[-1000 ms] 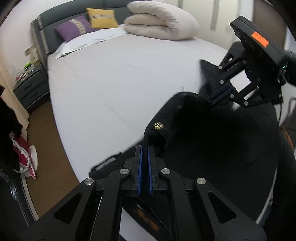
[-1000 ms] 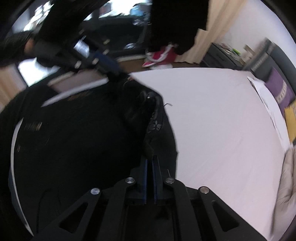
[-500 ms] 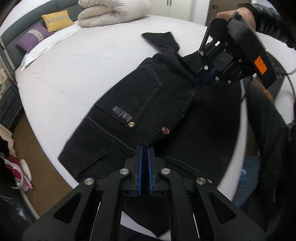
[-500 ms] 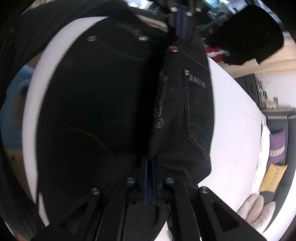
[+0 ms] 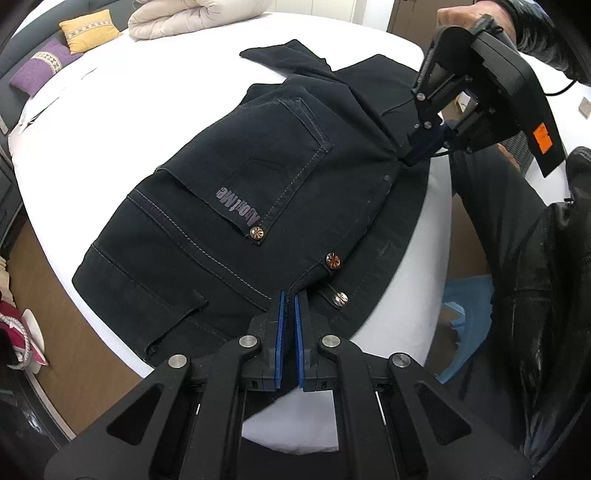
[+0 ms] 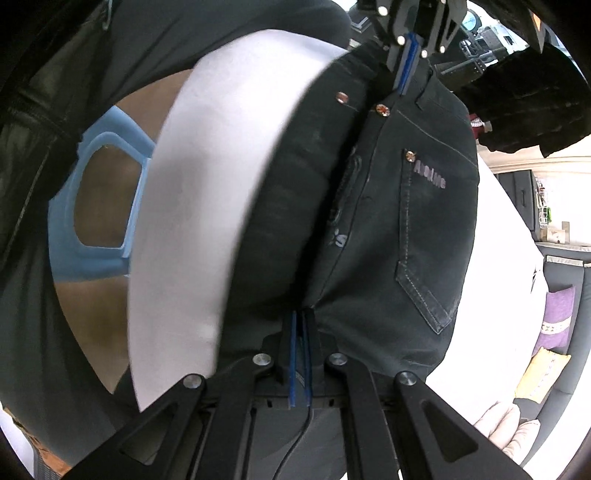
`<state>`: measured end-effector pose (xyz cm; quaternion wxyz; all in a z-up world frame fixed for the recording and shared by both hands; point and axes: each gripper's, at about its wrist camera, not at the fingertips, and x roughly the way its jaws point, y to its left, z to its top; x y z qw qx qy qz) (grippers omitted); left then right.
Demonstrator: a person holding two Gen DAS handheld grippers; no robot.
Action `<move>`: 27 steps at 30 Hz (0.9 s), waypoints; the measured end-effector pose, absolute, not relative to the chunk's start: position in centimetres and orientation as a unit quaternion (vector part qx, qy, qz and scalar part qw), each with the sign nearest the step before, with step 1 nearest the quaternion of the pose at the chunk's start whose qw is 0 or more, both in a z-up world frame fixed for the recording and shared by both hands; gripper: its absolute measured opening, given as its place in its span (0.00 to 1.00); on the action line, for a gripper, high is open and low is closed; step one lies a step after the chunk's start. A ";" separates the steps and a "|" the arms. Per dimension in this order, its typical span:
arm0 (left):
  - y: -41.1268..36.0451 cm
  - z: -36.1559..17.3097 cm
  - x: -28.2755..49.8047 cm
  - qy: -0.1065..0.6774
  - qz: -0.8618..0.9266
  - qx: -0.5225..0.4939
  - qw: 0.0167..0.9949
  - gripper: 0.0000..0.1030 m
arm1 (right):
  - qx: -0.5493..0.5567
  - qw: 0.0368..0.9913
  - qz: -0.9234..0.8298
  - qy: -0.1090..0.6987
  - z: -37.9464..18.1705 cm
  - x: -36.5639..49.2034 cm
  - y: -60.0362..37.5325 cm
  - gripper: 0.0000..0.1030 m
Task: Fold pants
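Note:
Black pants point(image 5: 229, 206) lie folded lengthwise on the white bed point(image 5: 129, 92) near its edge, back pocket and rivets facing up. My left gripper point(image 5: 290, 297) is shut on the waistband at the near end. In the same view my right gripper point(image 5: 419, 153) is shut on the seat seam, pulling the cloth into a taut crease; a hand holds it from above. The right wrist view shows my right gripper point(image 6: 300, 314) pinching the pants point(image 6: 388, 221), with the left gripper point(image 6: 406, 83) at the far end on the waistband. The legs run off toward the pillows, partly hidden.
A rolled beige duvet point(image 5: 195, 14), a yellow pillow point(image 5: 90, 31) and a purple pillow point(image 5: 35, 70) lie at the head of the bed. A light blue stool point(image 6: 92, 206) stands on the brown floor beside the bed edge. The person's dark clothing point(image 5: 535, 277) fills the right.
The pants hung bunched between both grippers above the bed; now they lie spread flat by the bed edge. Both grippers swung round and sank with the cloth, staying shut.

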<state>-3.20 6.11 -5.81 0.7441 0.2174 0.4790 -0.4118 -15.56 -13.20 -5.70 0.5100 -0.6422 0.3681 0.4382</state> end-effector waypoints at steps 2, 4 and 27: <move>6.8 -5.2 -1.0 0.481 -0.411 0.216 0.744 0.04 | -0.632 0.508 0.450 0.374 -5.6 -15.4 -12.5 0.01; 7.2 -5.3 -1.5 0.482 -0.409 0.212 0.745 0.04 | -0.631 0.509 0.449 0.375 -5.8 -16.3 -12.4 0.01; 9.7 -5.2 -0.2 0.480 -0.404 0.172 0.759 0.04 | -0.623 0.638 0.302 0.338 -7.2 -11.8 -13.9 0.08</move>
